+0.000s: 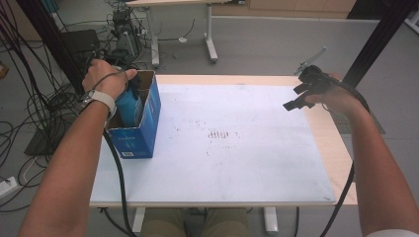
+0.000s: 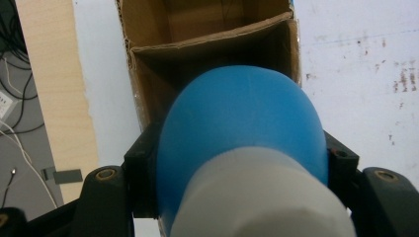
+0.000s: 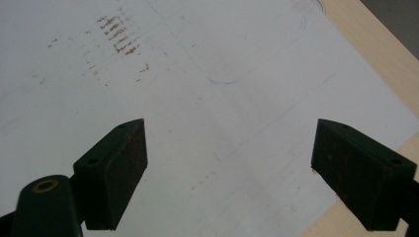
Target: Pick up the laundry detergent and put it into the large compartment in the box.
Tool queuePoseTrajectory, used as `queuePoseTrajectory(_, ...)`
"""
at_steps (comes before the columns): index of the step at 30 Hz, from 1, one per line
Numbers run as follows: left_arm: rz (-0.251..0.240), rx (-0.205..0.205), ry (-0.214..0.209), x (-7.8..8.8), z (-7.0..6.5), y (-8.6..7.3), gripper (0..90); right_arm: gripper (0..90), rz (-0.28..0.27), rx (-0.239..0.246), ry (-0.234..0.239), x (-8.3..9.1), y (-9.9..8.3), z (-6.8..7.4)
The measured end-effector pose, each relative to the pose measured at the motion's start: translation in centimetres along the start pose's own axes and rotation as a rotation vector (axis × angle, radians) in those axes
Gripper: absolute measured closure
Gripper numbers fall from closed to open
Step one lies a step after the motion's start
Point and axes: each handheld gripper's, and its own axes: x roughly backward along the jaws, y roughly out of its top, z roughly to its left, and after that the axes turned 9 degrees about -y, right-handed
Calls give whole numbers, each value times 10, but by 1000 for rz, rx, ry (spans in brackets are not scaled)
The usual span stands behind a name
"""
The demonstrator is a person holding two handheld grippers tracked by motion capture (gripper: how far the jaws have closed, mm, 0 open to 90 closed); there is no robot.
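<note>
Blue bottle (image 2: 242, 123), white-capped, rounded shoulder

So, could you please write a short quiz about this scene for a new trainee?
1. True or false: the left gripper is shut on the blue bottle.
2. Where is the bottle going? A) onto the white mat B) into the cardboard box C) onto the floor
3. What is between the jaws of the right gripper?

Key
1. True; both jaws press on its sides.
2. B; it hangs over the box, partly inside.
3. Nothing; it is open above the mat.
</note>
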Motion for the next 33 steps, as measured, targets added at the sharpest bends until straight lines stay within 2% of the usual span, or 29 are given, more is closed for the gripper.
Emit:
queuePoseTrajectory(13,29,0,-14,-19,5,3,370,141,5,-8,4,-4,-3,0)
queuePoseTrajectory(16,13,-6,-10,-23,5,0,370,141,7,-6,5,-5,-3,0)
queuePoseTrajectory(18,37,-1,-8,-28,6,3,371,142,8,-8,7,-6,-3,0)
queuePoseTrajectory(20,19,-4,-5,-32,6,0,371,141,11,-9,7,-6,-4,0)
queuePoseTrajectory(21,32,-1,-5,-34,7,2,371,141,9,-10,8,-7,-4,0)
queuePoseTrajectory(24,20,-5,-2,-37,8,0,371,141,14,-16,8,-8,-5,-1)
queuePoseTrajectory(25,32,-6,-7,-39,9,2,371,141,13,-17,9,-8,-6,-1)
queuePoseTrajectory(33,39,-14,-16,-47,12,1,371,141,16,-15,11,-10,-4,1)
